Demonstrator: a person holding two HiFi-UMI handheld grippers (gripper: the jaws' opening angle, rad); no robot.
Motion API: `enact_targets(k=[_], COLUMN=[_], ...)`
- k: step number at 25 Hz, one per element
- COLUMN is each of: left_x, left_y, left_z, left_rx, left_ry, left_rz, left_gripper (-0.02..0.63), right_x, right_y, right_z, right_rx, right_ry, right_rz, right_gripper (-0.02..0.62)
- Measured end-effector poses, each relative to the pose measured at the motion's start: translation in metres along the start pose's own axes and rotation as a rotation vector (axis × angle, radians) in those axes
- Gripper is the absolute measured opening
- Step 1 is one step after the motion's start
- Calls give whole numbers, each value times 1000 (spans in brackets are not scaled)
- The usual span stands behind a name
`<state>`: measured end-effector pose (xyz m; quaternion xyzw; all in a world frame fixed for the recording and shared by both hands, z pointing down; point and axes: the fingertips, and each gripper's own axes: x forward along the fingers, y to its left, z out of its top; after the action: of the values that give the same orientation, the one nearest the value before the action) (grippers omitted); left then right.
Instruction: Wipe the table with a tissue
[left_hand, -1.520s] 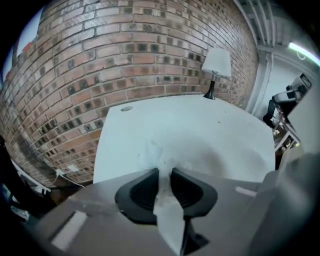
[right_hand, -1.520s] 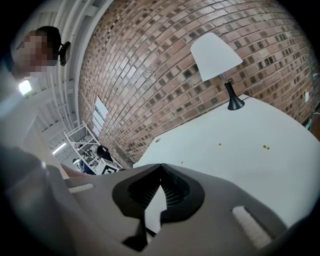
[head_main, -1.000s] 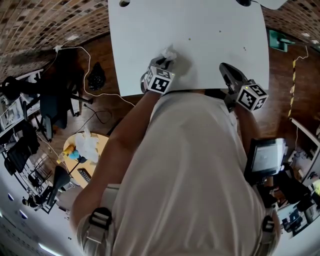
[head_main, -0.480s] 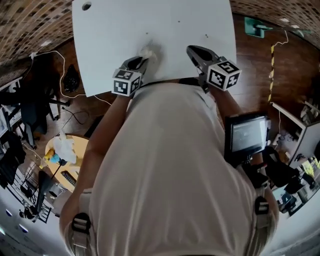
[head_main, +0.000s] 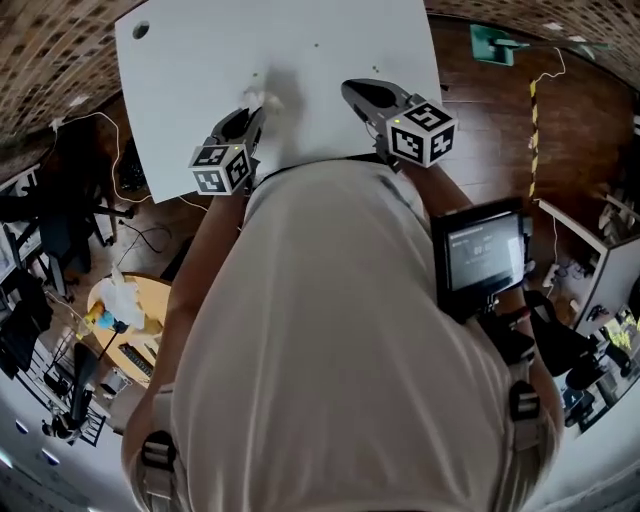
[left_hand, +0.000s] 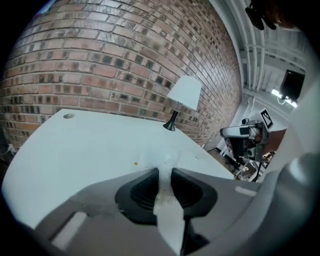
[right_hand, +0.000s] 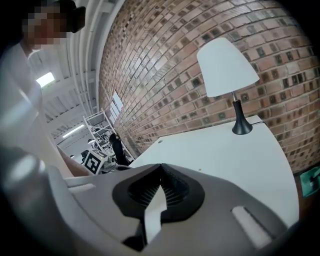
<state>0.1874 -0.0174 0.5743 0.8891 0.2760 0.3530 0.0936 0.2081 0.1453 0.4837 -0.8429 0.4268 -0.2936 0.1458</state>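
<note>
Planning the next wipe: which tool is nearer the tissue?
Left. The left tool is clamped on the tissue; the right tool sits apart to its right.

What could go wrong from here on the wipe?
1. Only a small tuft of tissue shows past the tips of the left gripper, so the jaws may scrape the table rather than wipe it.
2. The pinched tissue could tear or slip out when dragged.
3. The lamp stands at the far edge; a long stroke might knock it.

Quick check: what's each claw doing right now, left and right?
Left claw: closed on the tissue, pinched between its jaws.
Right claw: closed, jaws together, nothing held.
</note>
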Motion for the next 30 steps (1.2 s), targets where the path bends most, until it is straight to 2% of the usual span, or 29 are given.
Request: enact_targets(k=[6,13,16,21,27,30], left_x=[4,21,31,45,53,59], left_y=[32,84,97,115,111,103], left_z=[3,11,22,9,9,12], left_rx=[-23,-59,-26,38,130,184], left_ry=[23,59,97,232,270,290], left_rz=[120,234,282,367,424,413], left_gripper=[83,84,84,89,90,87], right_x=[-4,-17,-30,-50,-61,-65], right_y=[-14,-23,-34,-50,-58,-60], right_z=[0,-11,-13,-17,-21,-24], right_rx=[19,60,78,121,158,179], right_ry=[-15,-17,-29,-55,-79,-90], right_rz=[18,1,-34,-95,-127,-136], right_gripper=[5,5,5,5,5,5])
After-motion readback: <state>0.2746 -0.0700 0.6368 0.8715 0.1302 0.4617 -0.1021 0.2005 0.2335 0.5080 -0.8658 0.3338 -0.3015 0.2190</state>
